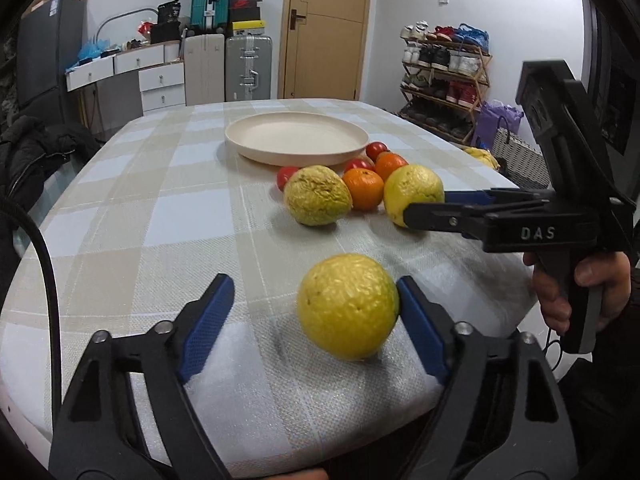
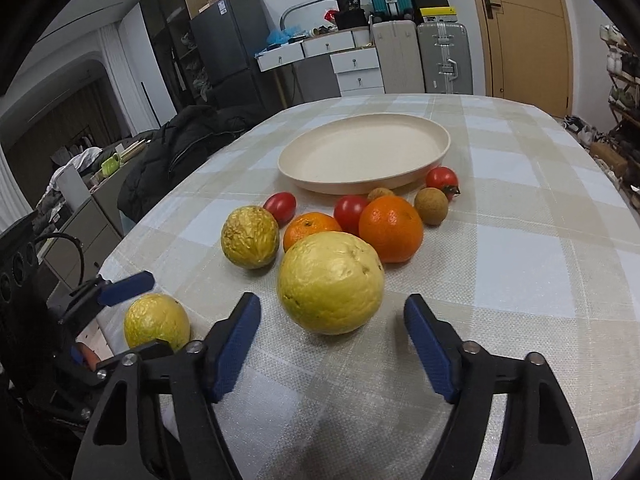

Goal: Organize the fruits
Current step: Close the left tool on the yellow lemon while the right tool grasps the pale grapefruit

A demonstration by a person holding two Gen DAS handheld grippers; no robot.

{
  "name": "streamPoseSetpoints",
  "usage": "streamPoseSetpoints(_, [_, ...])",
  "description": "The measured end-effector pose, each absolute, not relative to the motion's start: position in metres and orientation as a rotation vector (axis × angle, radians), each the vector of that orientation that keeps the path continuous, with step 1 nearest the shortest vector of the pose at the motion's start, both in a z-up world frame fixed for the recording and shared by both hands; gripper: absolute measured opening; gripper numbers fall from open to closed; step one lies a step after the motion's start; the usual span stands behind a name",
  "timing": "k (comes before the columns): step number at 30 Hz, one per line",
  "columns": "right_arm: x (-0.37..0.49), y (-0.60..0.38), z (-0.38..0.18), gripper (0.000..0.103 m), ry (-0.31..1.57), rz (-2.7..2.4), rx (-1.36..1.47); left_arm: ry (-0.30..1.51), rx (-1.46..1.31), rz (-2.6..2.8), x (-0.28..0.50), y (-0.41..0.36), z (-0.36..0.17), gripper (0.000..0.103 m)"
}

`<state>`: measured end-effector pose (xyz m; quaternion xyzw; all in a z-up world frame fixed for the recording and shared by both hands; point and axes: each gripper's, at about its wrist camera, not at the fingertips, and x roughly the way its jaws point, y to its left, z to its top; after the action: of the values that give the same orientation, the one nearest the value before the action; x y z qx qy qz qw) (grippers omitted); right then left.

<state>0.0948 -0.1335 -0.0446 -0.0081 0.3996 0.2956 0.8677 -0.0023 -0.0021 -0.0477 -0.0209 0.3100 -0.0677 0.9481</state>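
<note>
A cream plate [image 1: 296,136] [image 2: 364,156] sits empty mid-table. Just in front of it lie small red tomatoes [image 2: 351,213], two oranges [image 2: 391,228], brown longans [image 2: 431,206] and a wrinkled yellow fruit [image 1: 318,195] [image 2: 250,237]. My left gripper [image 1: 316,320] is open around a yellow fruit [image 1: 348,306] [image 2: 157,322] near the table's front edge, whose right side is against the right pad. My right gripper [image 2: 333,334] [image 1: 416,210] is open, with a second yellow fruit [image 2: 331,283] [image 1: 414,192] between its fingertips.
The checked tablecloth [image 1: 168,208] covers an oval table. A black jacket [image 2: 180,152] lies over a chair at the left edge. Suitcases [image 1: 248,68], drawers and a door stand at the back, a shoe rack [image 1: 444,76] at the right.
</note>
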Motion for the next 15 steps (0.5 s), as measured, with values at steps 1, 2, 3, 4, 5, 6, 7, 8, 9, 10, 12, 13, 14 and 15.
streamPoseSetpoints(1, [0.095,-0.133,-0.045,0.074,0.837,0.623,-0.018,0.632,-0.03,-0.139,-0.002,-0.004,-0.049,0.075])
streamPoseSetpoints(2, [0.096,-0.132,-0.045,0.074,0.837,0.624,-0.013,0.636,-0.021,-0.143,-0.001,-0.007,-0.05,0.072])
streamPoseSetpoints(3, [0.097,-0.132,-0.045,0.074,0.839,0.626,-0.005,0.64,-0.019,-0.151,-0.001,-0.008,-0.05,0.067])
streamPoseSetpoints(4, [0.098,-0.131,-0.045,0.074,0.842,0.63,-0.003,0.643,-0.017,-0.158,0.0,-0.009,-0.051,0.065])
streamPoseSetpoints(5, [0.098,-0.13,-0.045,0.073,0.844,0.632,0.0,0.645,-0.015,-0.168,0.0,-0.011,-0.051,0.06])
streamPoseSetpoints(6, [0.098,-0.129,-0.045,0.073,0.846,0.63,0.005,0.648,-0.011,-0.175,0.0,-0.012,-0.052,0.055])
streamPoseSetpoints(7, [0.099,-0.129,-0.045,0.073,0.846,0.634,0.009,0.65,-0.011,-0.183,-0.003,-0.015,-0.051,0.051])
streamPoseSetpoints(8, [0.099,-0.128,-0.044,0.071,0.848,0.635,0.011,0.652,-0.01,-0.195,-0.002,-0.016,-0.052,0.046])
streamPoseSetpoints(9, [0.099,-0.127,-0.044,0.069,0.846,0.63,0.008,0.652,-0.007,-0.194,-0.003,-0.017,-0.051,0.046])
streamPoseSetpoints(10, [0.1,-0.127,-0.044,0.068,0.846,0.626,0.006,0.652,-0.004,-0.193,-0.003,-0.018,-0.051,0.046])
streamPoseSetpoints(12, [0.101,-0.126,-0.046,0.06,0.852,0.625,0.009,0.653,-0.008,-0.194,-0.003,-0.018,-0.052,0.046])
streamPoseSetpoints(13, [0.101,-0.126,-0.046,0.059,0.854,0.619,0.008,0.654,-0.011,-0.195,-0.002,-0.018,-0.052,0.046])
streamPoseSetpoints(14, [0.102,-0.127,-0.046,0.058,0.857,0.617,0.01,0.657,-0.011,-0.197,-0.002,-0.018,-0.052,0.046])
streamPoseSetpoints(15, [0.102,-0.128,-0.046,0.058,0.857,0.619,0.014,0.659,-0.01,-0.196,-0.002,-0.018,-0.051,0.046])
